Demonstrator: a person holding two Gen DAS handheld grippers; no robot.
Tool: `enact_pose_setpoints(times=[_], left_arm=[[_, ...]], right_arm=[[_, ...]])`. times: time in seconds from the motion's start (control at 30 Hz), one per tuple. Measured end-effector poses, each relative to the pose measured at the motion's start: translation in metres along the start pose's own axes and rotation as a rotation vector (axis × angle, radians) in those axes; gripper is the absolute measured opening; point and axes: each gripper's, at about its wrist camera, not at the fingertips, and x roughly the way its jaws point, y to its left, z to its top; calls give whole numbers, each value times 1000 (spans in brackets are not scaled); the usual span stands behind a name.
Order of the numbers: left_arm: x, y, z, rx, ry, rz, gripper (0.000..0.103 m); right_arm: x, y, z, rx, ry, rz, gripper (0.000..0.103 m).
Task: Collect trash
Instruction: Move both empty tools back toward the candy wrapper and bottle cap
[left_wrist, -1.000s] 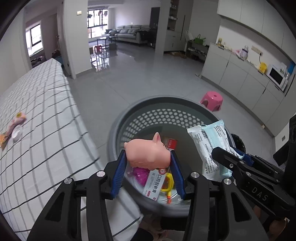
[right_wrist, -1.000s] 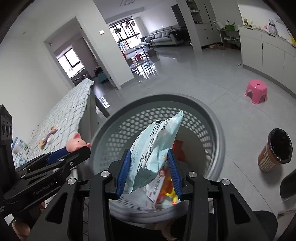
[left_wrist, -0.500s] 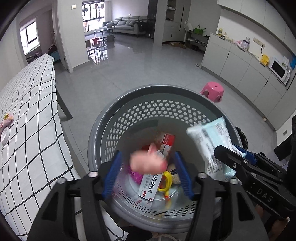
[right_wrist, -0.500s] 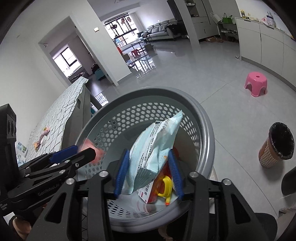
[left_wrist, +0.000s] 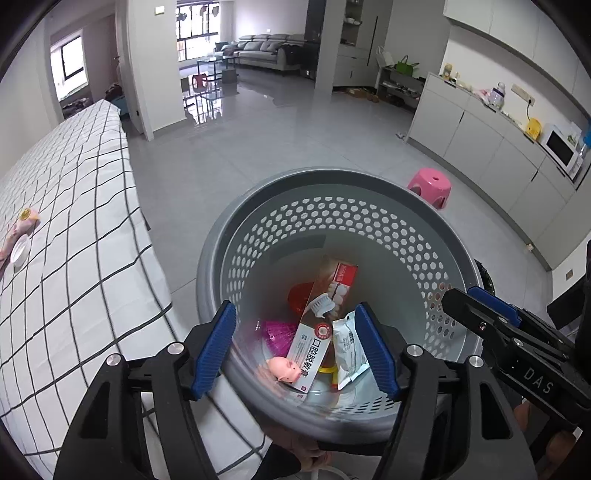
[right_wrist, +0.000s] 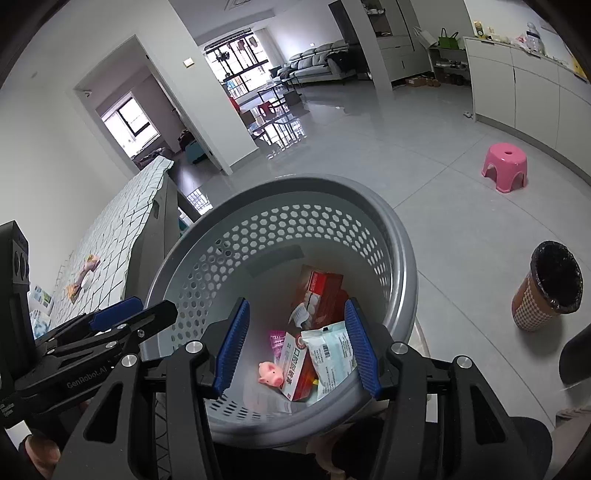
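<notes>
So, 1 basket (left_wrist: 369, 206) | 1 pig (left_wrist: 284, 369), 1 wipes pack (left_wrist: 349, 350) now dropped inside, lower centre | left gripper (left_wrist: 295, 350), right gripper (right_wrist: 295, 343): jaws just spread, both empty

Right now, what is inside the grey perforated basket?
In the basket: a pink pig toy, toothpaste box, pale-blue packet, magenta item. Red and yellow things lie partly covered under the box.

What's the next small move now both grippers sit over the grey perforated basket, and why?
Probably lift both away toward the checked tablecloth. The left gripper and right gripper have just been opening, with nothing between their jaws; the pink pig toy and pale blue packet lie in the grey perforated basket, while a pink wrapper remains on the cloth.
</notes>
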Motion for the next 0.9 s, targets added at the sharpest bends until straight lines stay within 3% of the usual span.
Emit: enact_pose_setpoints(times=[0.53, 0.73, 0.9], left_arm=[[-51, 39, -13, -59, -87, 14, 72], [-78, 67, -11, -76, -125, 31, 74], [-102, 104, -11, -99, -165, 89, 76]], right_arm=[[-19, 42, -11, -56, -32, 12, 57], [-16, 77, -11, -95, -46, 52, 60], [-7, 116, -8, -152, -35, 103, 60]])
